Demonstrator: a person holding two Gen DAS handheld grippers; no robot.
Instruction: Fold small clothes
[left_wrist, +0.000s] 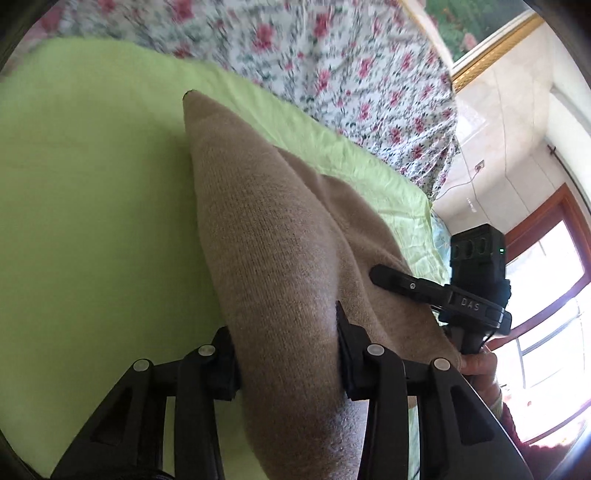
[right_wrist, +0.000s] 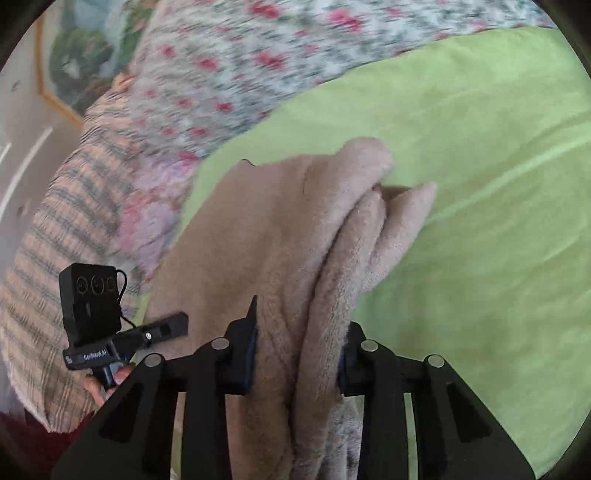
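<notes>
A beige knitted garment (left_wrist: 266, 229) lies bunched on the light green sheet (left_wrist: 92, 184). In the left wrist view my left gripper (left_wrist: 284, 332) is shut on a thick fold of it, and the cloth fills the gap between both pads. My right gripper (left_wrist: 384, 275) shows at the right edge of that fold, pressed into the cloth. In the right wrist view the beige garment (right_wrist: 258, 221) runs in several ridges between the fingers of my right gripper (right_wrist: 303, 325), which is shut on it. My left gripper (right_wrist: 173, 326) sits at the garment's left edge, held by a hand (right_wrist: 99, 384).
A floral quilt (left_wrist: 332, 66) lies behind the green sheet (right_wrist: 480, 184). A striped plaid blanket (right_wrist: 62, 240) lies at the left in the right wrist view. A framed picture (left_wrist: 491, 33) hangs on the wall, and a wood-framed window (left_wrist: 554, 258) is at the right.
</notes>
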